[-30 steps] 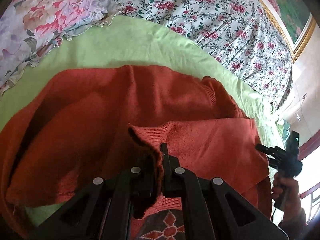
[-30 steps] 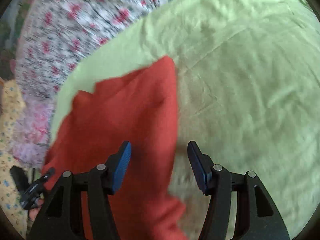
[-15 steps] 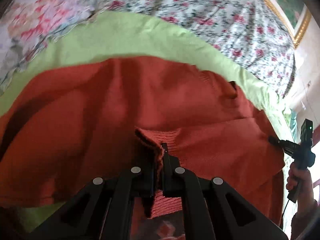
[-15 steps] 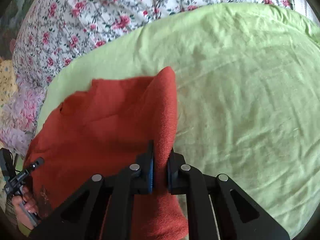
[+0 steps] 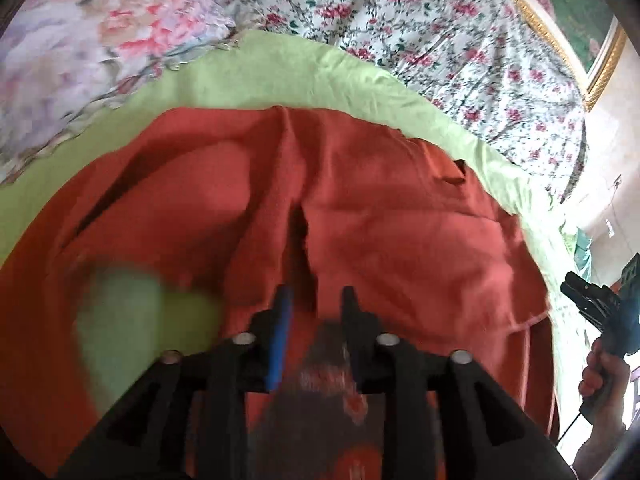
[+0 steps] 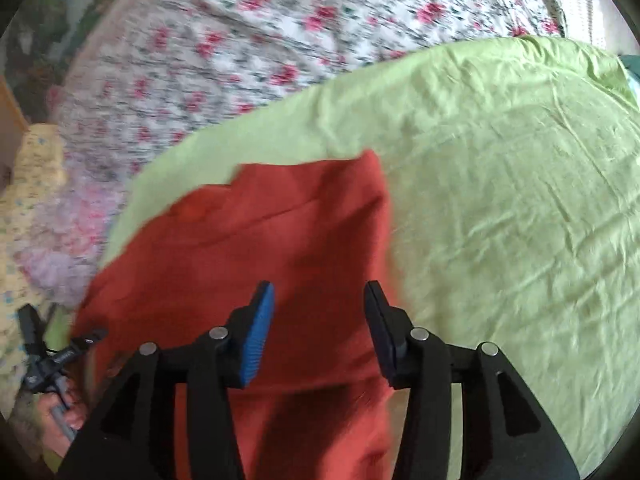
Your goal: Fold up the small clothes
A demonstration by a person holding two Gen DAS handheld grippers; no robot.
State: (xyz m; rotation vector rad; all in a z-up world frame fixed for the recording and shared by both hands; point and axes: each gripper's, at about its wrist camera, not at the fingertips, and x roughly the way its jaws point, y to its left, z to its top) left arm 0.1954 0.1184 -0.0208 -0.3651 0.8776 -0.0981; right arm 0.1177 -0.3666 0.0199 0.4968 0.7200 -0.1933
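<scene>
A rust-orange knitted sweater [image 5: 360, 216] lies spread on a light green sheet [image 5: 280, 64]. In the left wrist view my left gripper [image 5: 314, 300] hovers over its near part with jaws opening; a raised fold of the knit runs up from just beyond the tips, and no cloth is pinched. In the right wrist view the sweater [image 6: 280, 240] lies with its right edge under my right gripper [image 6: 320, 300], whose jaws are opening above the fabric with nothing gripped. The right gripper [image 5: 592, 300] also shows at the far right of the left wrist view, held by a hand.
A floral bedspread [image 5: 420, 28] lies beyond the green sheet [image 6: 500, 200]. A ruffled floral pillow [image 5: 80, 52] lies at the upper left. A gold-framed picture [image 5: 600, 52] hangs at the upper right. The other hand-held gripper [image 6: 52, 356] appears at the lower left of the right wrist view.
Both grippers held orange knit pinched half a second ago and have since let go and spread their jaws. The left-held cuff has dropped onto the sweater. Both views are blurred by motion.
</scene>
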